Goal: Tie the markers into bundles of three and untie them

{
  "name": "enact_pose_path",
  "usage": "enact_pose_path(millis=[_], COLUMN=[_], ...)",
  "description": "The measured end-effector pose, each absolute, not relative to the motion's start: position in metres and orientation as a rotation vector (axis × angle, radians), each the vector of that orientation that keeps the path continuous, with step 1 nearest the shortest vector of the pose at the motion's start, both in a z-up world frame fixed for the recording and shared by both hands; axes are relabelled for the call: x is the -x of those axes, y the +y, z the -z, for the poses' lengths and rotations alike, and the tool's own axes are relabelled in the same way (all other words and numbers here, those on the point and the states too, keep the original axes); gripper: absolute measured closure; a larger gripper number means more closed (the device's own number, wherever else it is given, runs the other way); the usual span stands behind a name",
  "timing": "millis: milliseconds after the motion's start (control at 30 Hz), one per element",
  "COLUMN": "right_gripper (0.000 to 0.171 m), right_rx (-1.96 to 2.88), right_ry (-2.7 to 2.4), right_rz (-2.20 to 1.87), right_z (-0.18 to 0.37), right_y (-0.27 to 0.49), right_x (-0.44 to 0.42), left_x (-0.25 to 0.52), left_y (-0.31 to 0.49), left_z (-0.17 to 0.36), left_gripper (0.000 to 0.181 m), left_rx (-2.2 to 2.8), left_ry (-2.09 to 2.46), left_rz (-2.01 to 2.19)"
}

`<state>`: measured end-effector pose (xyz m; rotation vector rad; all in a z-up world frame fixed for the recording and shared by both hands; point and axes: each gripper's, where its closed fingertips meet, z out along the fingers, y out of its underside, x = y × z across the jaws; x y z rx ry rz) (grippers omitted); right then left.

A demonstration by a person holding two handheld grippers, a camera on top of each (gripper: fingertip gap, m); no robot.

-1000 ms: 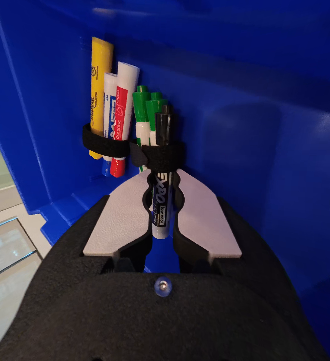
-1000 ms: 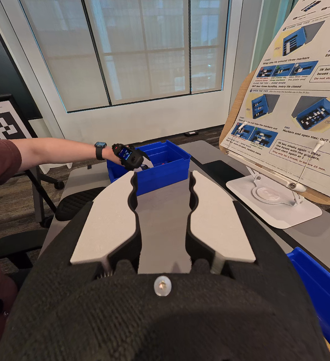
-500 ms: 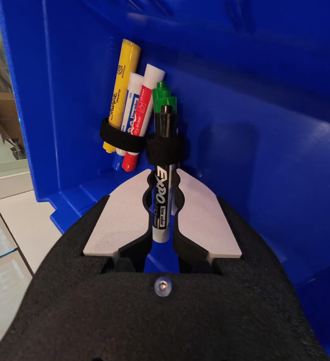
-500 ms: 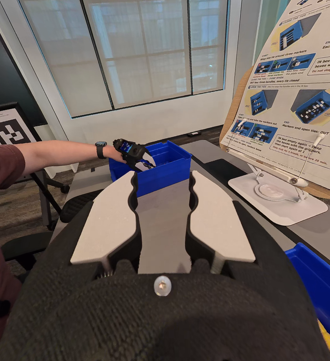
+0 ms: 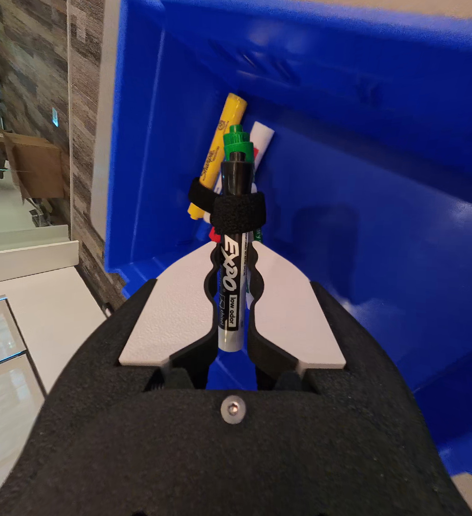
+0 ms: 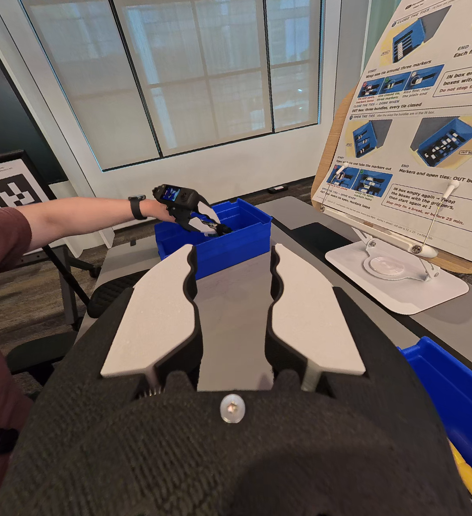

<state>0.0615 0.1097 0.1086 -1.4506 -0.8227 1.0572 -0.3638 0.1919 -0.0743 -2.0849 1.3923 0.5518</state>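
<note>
window: large gridded panes [image 6: 201, 78], frosted, daylight coming through | wall: white sill band [image 6: 215, 173] below the glass | floor: mottled dark carpet [image 6: 28, 293] | furniture: grey bench [image 6: 229, 307], black chair [image 6: 109, 293] tucked at its left edge | far side: cardboard box [image 5: 36, 164] on the carpet

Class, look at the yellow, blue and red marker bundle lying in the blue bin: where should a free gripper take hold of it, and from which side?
Probably by the bare barrel ends above the black fabric strap, near the yellow marker. The three-marker bundle leans in the blue plastic bin's corner, so come from the open side, closing across the three barrels. The left gripper with its held black-and-green bundle blocks the lower ends.
</note>
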Motion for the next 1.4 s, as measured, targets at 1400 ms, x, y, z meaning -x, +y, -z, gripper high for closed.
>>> enact_pose_path(millis=[1400], right_gripper=[0.120], right_rx=[1.634], right_ry=[-0.875], right_rz=[-0.887], right_z=[-0.071], right_y=[0.126], right_x=[-0.076], left_x=[0.059], left_y=[0.086], left_z=[0.135], left_gripper=[0.163], left_rx=[2.183], left_ry=[1.344], left_rz=[0.088])
